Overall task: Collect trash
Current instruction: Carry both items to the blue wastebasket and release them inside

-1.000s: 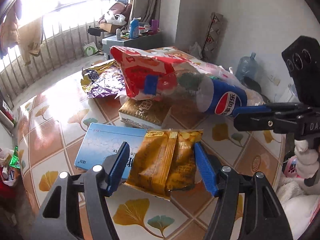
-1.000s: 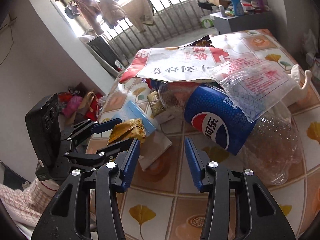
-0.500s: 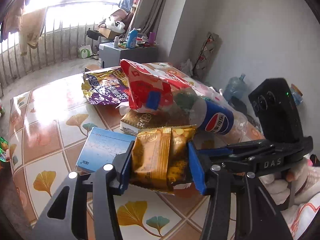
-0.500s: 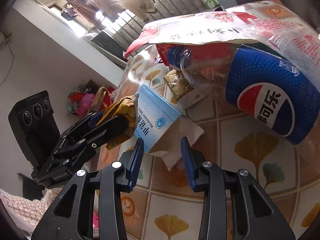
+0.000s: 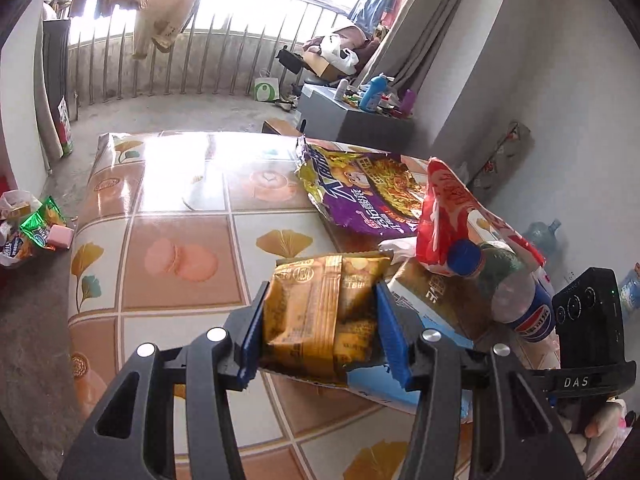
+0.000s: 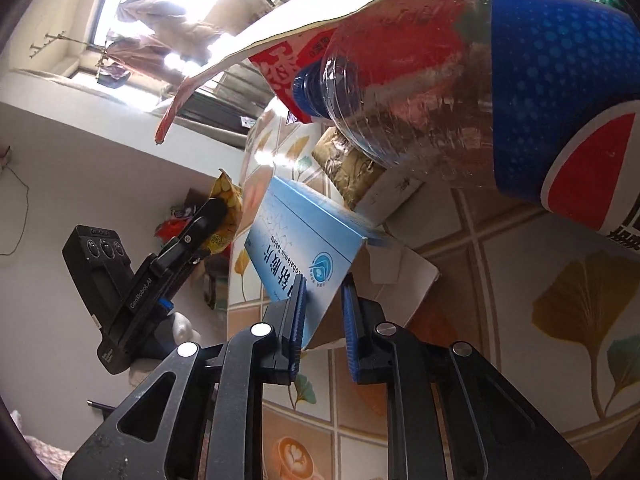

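**Snack packet clamped left, blue box between closing right jaws**

The left gripper (image 5: 318, 330) is clamped on a yellow snack packet (image 5: 320, 312); both blue pads (image 5: 253, 334) are pressed into its sides, and the packet is lifted off the tiled tabletop (image 5: 180, 256). Just behind and to the right of the fingers lies the blue medicine box (image 5: 404, 390), partly hidden under the packet. Further right a Pepsi bottle (image 5: 516, 300) lies on its side, its blue cap tucked under a red snack bag (image 5: 444, 216). Beyond that a purple noodle bag (image 5: 368, 192) is spread flat. Wrappers (image 5: 36, 228) are seen on the floor far left.

The right gripper (image 6: 323, 320) has its jaws closing, with the lower corner of the blue medicine box (image 6: 300, 248) between them. The left pad (image 6: 297, 316) touches the box face; contact at the right pad cannot be told. The box is tilted, its open flap (image 6: 400, 276) resting on the tabletop just past the fingers. Above right, the Pepsi bottle (image 6: 480, 100) is seen close up. The left gripper (image 6: 216, 220) with the packet is seen to the left.
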The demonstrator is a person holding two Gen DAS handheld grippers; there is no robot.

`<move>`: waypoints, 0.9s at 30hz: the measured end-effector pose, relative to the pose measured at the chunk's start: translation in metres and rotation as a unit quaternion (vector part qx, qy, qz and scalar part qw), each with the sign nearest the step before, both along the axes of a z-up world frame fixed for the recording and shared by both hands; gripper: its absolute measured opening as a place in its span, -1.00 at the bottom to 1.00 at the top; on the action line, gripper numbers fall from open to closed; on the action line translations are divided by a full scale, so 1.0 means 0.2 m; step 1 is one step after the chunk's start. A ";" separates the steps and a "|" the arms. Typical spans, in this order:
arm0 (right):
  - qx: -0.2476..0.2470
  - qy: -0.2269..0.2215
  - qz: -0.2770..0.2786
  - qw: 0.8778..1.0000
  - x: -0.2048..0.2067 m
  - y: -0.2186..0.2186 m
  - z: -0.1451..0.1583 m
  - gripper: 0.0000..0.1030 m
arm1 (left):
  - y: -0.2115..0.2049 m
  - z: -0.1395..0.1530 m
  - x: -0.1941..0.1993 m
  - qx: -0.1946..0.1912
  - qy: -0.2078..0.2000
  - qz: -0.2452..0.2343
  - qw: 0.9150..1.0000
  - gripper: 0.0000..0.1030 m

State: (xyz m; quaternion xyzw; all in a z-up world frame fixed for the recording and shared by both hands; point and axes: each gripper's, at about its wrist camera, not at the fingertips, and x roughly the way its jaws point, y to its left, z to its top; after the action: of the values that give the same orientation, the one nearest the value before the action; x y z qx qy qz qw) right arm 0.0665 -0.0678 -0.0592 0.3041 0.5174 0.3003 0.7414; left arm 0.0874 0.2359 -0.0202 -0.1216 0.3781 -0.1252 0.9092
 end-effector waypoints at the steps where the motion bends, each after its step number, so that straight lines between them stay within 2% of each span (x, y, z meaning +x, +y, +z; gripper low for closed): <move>1: 0.002 -0.001 -0.001 1.000 0.00 0.00 0.01 -0.76 | 0.00 -0.01 0.00 -0.003 0.006 0.000 1.000 -0.04; 7: 0.035 -0.022 0.022 0.999 -0.06 0.00 0.08 -0.95 | 0.01 0.00 -0.03 -0.009 0.012 0.000 1.000 -0.05; 13: 0.082 -0.054 0.051 0.994 -0.10 0.01 0.20 -1.00 | 0.03 0.10 -0.12 -0.009 0.007 0.005 1.000 -0.05; 17: 0.125 -0.072 0.073 0.987 -0.15 -0.02 0.27 -1.00 | 0.02 0.21 -0.19 -0.007 -0.010 0.004 1.000 -0.04; 21: 0.142 -0.108 0.086 0.980 -0.20 -0.05 0.37 -1.00 | -0.01 0.36 -0.23 -0.021 -0.030 -0.008 0.999 -0.04; 27: 0.172 -0.149 0.065 0.972 -0.28 -0.19 0.45 -1.00 | -0.17 0.61 -0.25 -0.024 -0.077 -0.058 0.995 -0.04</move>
State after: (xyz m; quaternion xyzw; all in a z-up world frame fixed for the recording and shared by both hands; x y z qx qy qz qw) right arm 0.0112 -0.1054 0.0312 0.3446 0.3608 0.4740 0.7255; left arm 0.0375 0.2014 0.1021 -0.1110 0.3099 -0.1953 0.9239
